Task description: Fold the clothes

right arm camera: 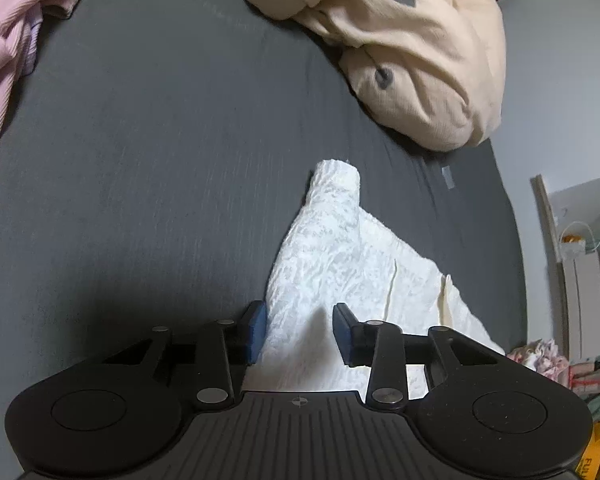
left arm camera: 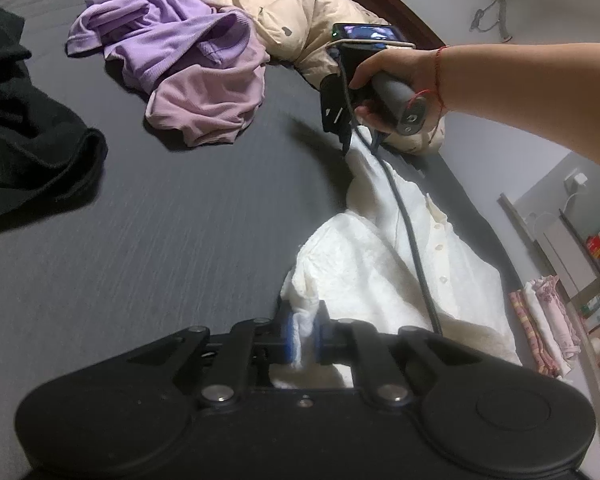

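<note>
White shirt [left arm camera: 400,264] lies on dark bed [left arm camera: 140,240]. Left gripper [left arm camera: 305,334] clamped on its near hem, anchoring it for spreading. Right gripper [right arm camera: 299,334]: pads apart astride sleeve end, seemingly not yet pinching, though view lags.

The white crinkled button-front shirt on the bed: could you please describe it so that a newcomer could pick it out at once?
Start from the dark grey bed sheet that covers the bed. Near its right edge, below the beige heart-print quilt, lies the white crinkled button-front shirt. Unlike the lilac and pink ribbed tops and the black garment, it is white, with a row of small buttons.
</note>
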